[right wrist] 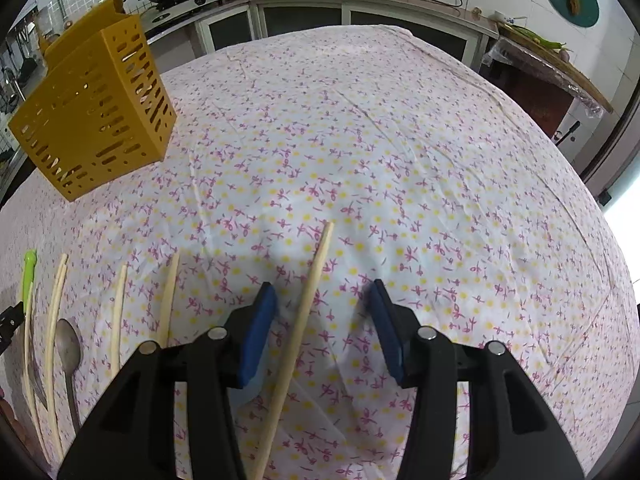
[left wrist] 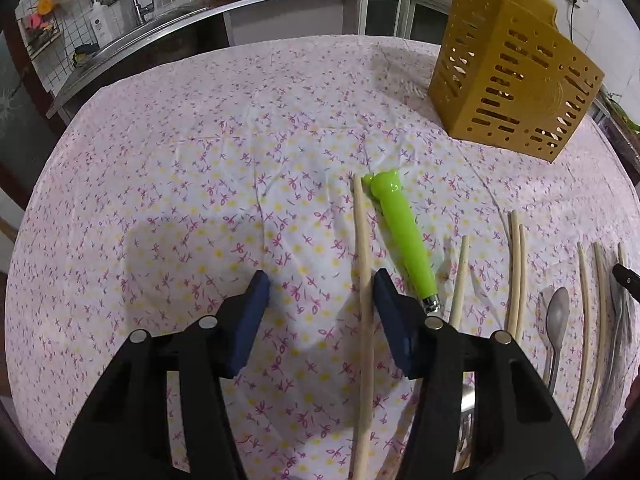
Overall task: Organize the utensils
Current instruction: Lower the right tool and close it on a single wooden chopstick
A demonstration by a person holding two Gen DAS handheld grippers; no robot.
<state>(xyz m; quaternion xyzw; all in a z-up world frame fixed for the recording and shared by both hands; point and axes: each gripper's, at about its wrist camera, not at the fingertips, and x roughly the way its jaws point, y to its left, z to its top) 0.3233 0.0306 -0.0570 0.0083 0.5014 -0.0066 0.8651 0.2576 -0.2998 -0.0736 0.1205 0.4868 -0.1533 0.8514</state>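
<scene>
A chopstick is straddled lengthwise, hard against the right pad, by the left gripper's spread jaws, unpinched.

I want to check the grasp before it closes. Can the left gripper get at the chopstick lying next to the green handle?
Probably yes. The left gripper is open with that chopstick between its fingers, close to the right pad. The green handle lies just outside, so it might be nudged.

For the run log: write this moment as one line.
left gripper: open, chopstick between pads | right gripper: open, chopstick between pads | yellow utensil holder: upright
</scene>
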